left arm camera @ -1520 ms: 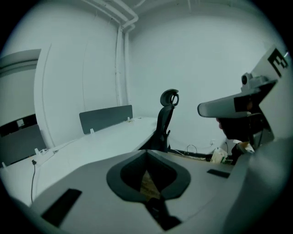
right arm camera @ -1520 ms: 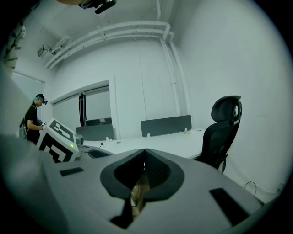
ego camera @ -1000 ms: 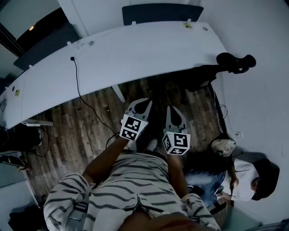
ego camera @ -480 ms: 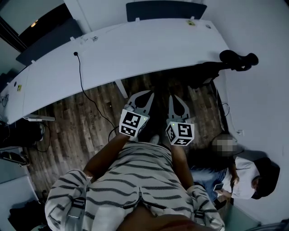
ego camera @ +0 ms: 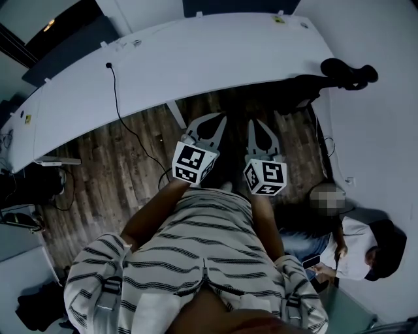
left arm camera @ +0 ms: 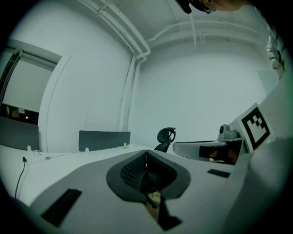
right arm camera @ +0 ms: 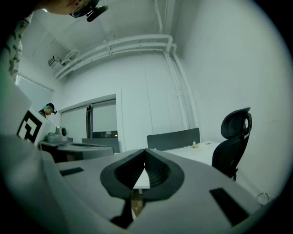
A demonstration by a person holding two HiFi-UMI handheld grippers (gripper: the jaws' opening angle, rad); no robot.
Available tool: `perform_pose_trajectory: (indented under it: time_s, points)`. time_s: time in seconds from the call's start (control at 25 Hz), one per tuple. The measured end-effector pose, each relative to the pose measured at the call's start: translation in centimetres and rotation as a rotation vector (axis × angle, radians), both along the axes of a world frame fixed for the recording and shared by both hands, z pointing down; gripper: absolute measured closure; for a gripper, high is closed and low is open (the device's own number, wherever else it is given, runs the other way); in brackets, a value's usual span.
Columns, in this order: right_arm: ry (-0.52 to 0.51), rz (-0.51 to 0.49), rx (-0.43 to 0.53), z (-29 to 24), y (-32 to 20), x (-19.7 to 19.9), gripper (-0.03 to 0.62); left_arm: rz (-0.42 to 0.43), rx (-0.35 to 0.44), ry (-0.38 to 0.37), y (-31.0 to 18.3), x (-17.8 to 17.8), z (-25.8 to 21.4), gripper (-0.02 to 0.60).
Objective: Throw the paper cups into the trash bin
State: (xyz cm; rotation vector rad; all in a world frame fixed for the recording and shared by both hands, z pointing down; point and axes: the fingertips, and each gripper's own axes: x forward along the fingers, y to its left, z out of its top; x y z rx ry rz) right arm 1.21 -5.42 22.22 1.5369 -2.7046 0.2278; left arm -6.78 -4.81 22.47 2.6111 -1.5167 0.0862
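Left hand-held gripper (ego camera: 219,120) lifted slightly; jaws together, empty. Right hand-held gripper (ego camera: 256,124) likewise closed.

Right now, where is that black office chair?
The black office chair stands at the head view's upper right, by the right end of the long white desk.

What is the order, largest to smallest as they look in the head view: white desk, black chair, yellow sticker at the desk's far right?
1. white desk
2. black chair
3. yellow sticker
No two look close in size.
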Motion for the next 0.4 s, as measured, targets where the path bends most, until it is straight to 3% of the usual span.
perform_pose_trajectory:
  time_s: [0.4]
  points:
    - [-0.033, 0.001, 0.001, -0.2, -0.2, 2.1, 0.583, 0.014, -0.001, 0.039, -0.3, 1.4, -0.1, 0.557]
